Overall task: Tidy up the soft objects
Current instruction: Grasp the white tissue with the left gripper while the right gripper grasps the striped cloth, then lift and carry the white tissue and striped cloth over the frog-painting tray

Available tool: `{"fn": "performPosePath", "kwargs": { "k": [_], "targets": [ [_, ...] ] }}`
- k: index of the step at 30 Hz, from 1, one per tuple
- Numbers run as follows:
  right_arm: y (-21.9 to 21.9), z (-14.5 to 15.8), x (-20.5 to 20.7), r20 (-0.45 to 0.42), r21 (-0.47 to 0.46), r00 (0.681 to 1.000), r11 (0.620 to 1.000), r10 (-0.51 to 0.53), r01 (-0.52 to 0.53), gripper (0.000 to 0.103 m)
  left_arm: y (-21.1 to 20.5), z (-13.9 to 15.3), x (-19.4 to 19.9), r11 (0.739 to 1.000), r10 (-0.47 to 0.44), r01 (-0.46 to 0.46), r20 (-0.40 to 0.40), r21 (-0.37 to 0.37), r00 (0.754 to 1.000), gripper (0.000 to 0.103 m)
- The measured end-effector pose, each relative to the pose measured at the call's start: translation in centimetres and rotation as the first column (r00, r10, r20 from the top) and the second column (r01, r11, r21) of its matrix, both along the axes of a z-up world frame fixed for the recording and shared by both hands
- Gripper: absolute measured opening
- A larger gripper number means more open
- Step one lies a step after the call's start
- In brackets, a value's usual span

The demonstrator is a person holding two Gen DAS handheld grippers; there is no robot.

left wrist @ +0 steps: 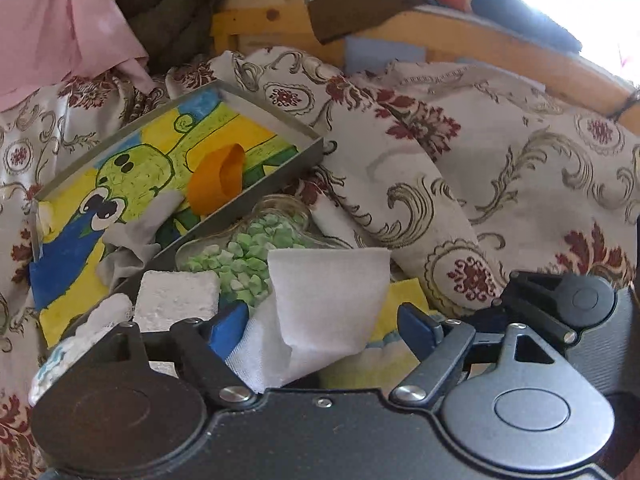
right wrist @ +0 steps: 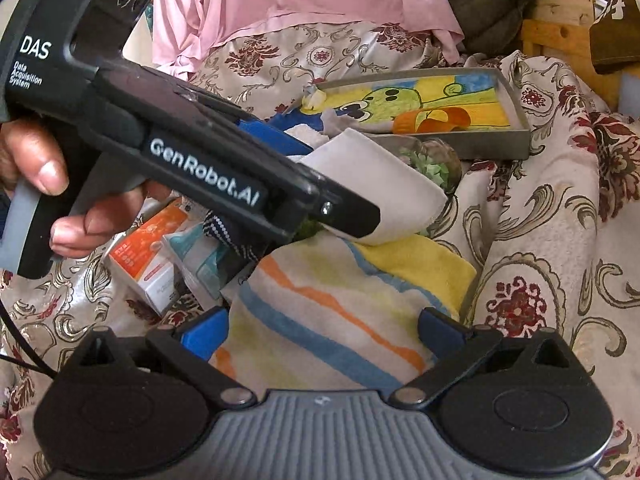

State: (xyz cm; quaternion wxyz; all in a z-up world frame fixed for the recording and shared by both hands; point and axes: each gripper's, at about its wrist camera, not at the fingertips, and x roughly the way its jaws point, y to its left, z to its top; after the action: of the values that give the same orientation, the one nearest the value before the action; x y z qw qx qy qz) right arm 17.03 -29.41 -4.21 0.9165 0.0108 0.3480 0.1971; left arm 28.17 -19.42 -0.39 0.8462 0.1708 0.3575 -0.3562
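Observation:
A folded white cloth (left wrist: pixel 320 304) stands between the blue fingers of my left gripper (left wrist: pixel 322 330). It leans on the left finger (left wrist: pixel 228 328), and a narrow gap separates it from the right one, so the jaws stand open around it. In the right wrist view the same cloth (right wrist: pixel 384 176) sticks out of the left gripper (right wrist: pixel 344 184), which a hand (right wrist: pixel 36 168) holds. Under it lies a striped towel (right wrist: pixel 328 304) with yellow, orange and blue bands. My right gripper (right wrist: pixel 322 332) is open just above that towel, one finger at each side.
A grey tray (left wrist: pixel 316 148) with a painted drawing holds an orange tape roll (left wrist: pixel 218 184). Beside it are a glass jar of green bits (left wrist: pixel 248 256) and a white foam block (left wrist: pixel 176 296). Small boxes (right wrist: pixel 148 256) lie at the left. All of this rests on a floral bedspread (left wrist: pixel 520 168), with pink fabric (left wrist: pixel 60 28) and a wooden frame (left wrist: pixel 500 48) behind.

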Motion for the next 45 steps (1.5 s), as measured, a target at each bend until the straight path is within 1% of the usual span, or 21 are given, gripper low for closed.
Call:
{"fn": "performPosePath", "kwargs": {
  "k": [2,4,5,7,9,11,13,18,20,23,24,25,28,31,33,35,37,39,41,43,45],
  "targets": [
    [0.0,0.0,0.0,0.002,-0.008,1.000,1.000,-0.003,0.003,0.103,-0.1,0.0,-0.3,1.000,0.001,-0.002,0.024,0.025,1.000,0.074],
    [0.0,0.1,-0.1,0.006,-0.011,1.000,1.000,-0.006,0.006,0.103,0.0,0.1,-0.5,0.999,-0.003,0.001,0.045,0.041,0.999,0.060],
    [0.1,0.1,0.0,0.005,-0.015,1.000,1.000,-0.008,0.008,0.103,0.0,0.1,-0.6,0.999,-0.007,0.004,0.055,0.047,0.998,0.057],
    [0.1,0.0,0.0,0.001,-0.022,1.000,1.000,-0.007,0.007,0.103,0.2,0.1,-0.8,0.999,-0.010,0.006,0.070,0.049,0.997,0.043],
    [0.2,0.1,-0.1,0.005,-0.029,1.000,1.000,-0.002,0.002,0.103,0.3,0.2,-1.2,0.999,-0.015,0.012,0.072,0.033,0.997,0.039],
    [0.3,0.1,-0.2,0.006,-0.035,1.000,0.999,0.000,0.000,0.103,0.4,0.2,-1.8,0.999,-0.031,0.030,0.065,0.012,0.997,0.038],
    [0.4,0.1,-0.2,0.003,-0.038,1.000,0.999,0.001,-0.001,0.103,0.2,0.0,-2.7,0.998,-0.056,0.055,0.072,0.016,0.996,0.034],
    [0.6,0.0,-0.2,0.001,-0.046,1.000,0.999,0.005,-0.004,0.102,-1.0,-1.1,-4.4,0.989,-0.117,0.108,0.090,0.097,0.989,0.033],
    [0.7,0.0,-0.2,0.000,-0.051,1.000,0.999,0.011,-0.011,0.102,-1.3,-1.5,-4.4,0.988,-0.114,0.103,0.085,0.119,0.990,0.033],
    [1.1,-0.2,-0.3,-0.004,-0.076,1.000,0.997,0.025,-0.025,0.102,-1.4,-1.8,-3.9,0.990,-0.091,0.083,0.061,0.116,0.994,0.032],
    [1.3,-0.2,-0.3,-0.002,-0.085,1.000,0.996,0.030,-0.030,0.102,-1.3,-1.7,-3.8,0.991,-0.085,0.079,0.058,0.108,0.995,0.025],
    [1.5,-0.2,-0.4,0.000,-0.096,0.999,0.995,0.035,-0.035,0.102,-1.3,-1.6,-3.8,0.992,-0.079,0.073,0.054,0.099,0.995,0.014],
    [1.9,-0.3,-0.5,-0.005,-0.120,0.999,0.992,0.049,-0.050,0.102,-1.0,-1.1,-4.3,0.997,-0.042,0.038,0.063,0.066,0.997,0.010],
    [2.4,-0.5,-0.5,-0.016,-0.155,0.998,0.986,0.055,-0.057,0.102,-0.2,-0.5,-5.0,0.999,-0.012,0.010,0.068,0.032,0.998,0.009],
    [2.6,-0.6,-0.6,-0.015,-0.172,0.998,0.983,0.056,-0.058,0.102,0.5,0.0,-5.4,1.000,0.027,-0.027,0.062,0.002,0.998,0.007],
    [2.7,-0.7,-0.6,-0.018,-0.193,0.999,0.980,0.047,-0.049,0.102,1.6,0.4,-5.9,0.995,0.092,-0.090,0.062,-0.042,0.994,0.007],
    [2.7,-0.9,-0.4,-0.028,-0.215,0.999,0.976,0.025,-0.030,0.102,2.7,0.8,-6.3,0.983,0.164,-0.158,0.058,-0.095,0.985,0.007],
    [2.5,-1.1,-0.2,-0.038,-0.231,0.999,0.973,-0.003,-0.006,0.102,3.9,1.0,-6.9,0.961,0.239,-0.232,0.034,-0.150,0.970,0.007],
    [2.2,-0.9,-0.2,-0.033,-0.219,0.999,0.976,-0.020,0.013,0.099,4.8,1.1,-7.5,0.940,0.294,-0.285,0.024,-0.187,0.955,0.007],
    [2.0,-0.7,-0.3,-0.022,-0.206,0.999,0.978,-0.034,0.029,0.091,5.6,1.2,-8.1,0.922,0.335,-0.323,0.024,-0.214,0.942,0.007],
    [1.9,-0.5,-0.3,-0.021,-0.199,0.999,0.979,-0.039,0.035,0.087,6.4,1.3,-8.6,0.900,0.374,-0.361,0.006,-0.245,0.927,0.007]
  ]
}}
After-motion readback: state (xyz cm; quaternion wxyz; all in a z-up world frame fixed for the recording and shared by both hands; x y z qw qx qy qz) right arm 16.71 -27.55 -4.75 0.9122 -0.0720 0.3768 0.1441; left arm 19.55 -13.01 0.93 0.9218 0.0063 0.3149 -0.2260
